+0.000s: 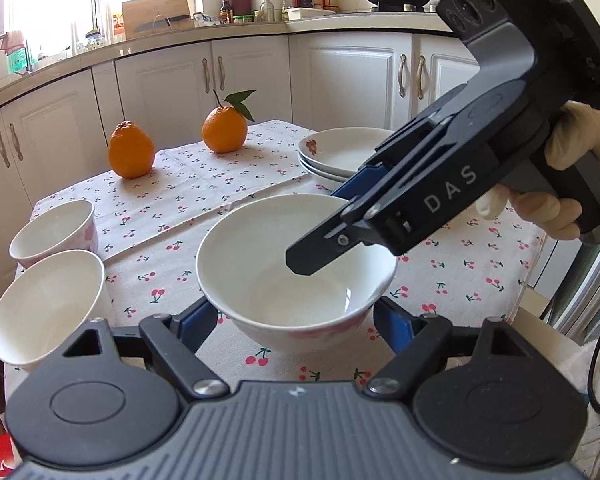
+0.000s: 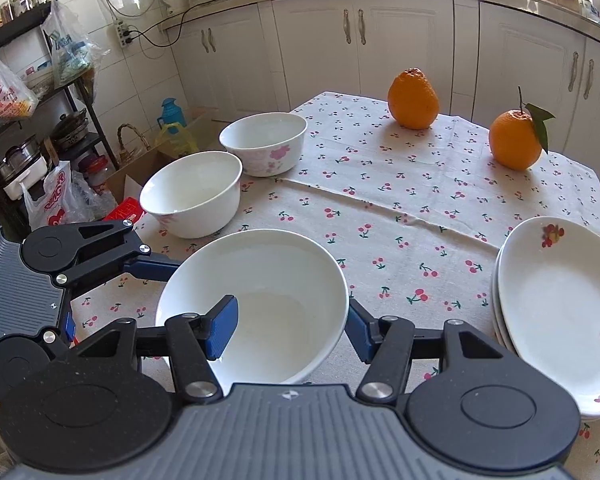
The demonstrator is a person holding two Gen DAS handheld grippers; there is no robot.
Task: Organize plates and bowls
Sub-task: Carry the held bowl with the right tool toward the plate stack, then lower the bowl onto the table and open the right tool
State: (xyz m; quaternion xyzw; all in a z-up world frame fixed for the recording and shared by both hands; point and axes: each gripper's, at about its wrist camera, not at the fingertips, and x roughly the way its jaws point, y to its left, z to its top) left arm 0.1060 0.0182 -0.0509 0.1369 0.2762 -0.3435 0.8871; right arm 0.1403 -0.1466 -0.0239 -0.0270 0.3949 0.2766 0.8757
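Note:
A wide white bowl [image 1: 300, 280] is low over the cherry-print tablecloth. My left gripper [image 1: 296, 316] has its blue pads against the bowl's lower sides. My right gripper [image 1: 324, 228], in a gloved hand, comes in from the right. It is shut on the bowl's wall, with one finger inside and one outside the rim. In the right wrist view the same bowl [image 2: 260, 296] sits in my right gripper [image 2: 290, 330], and a left finger [image 2: 152, 268] touches its far side. Two smaller white bowls [image 2: 192, 192] [image 2: 264, 144] stand at the table's left edge. A stack of white plates [image 2: 556, 308] lies at the right.
Two oranges [image 2: 413, 100] [image 2: 515, 142] stand at the far side of the table [image 2: 400, 200]. White kitchen cabinets lie beyond it. A cluttered shelf with bags [image 2: 28, 92] is off the table's left edge. The two small bowls [image 1: 48, 308] [image 1: 56, 236] are close to the left gripper.

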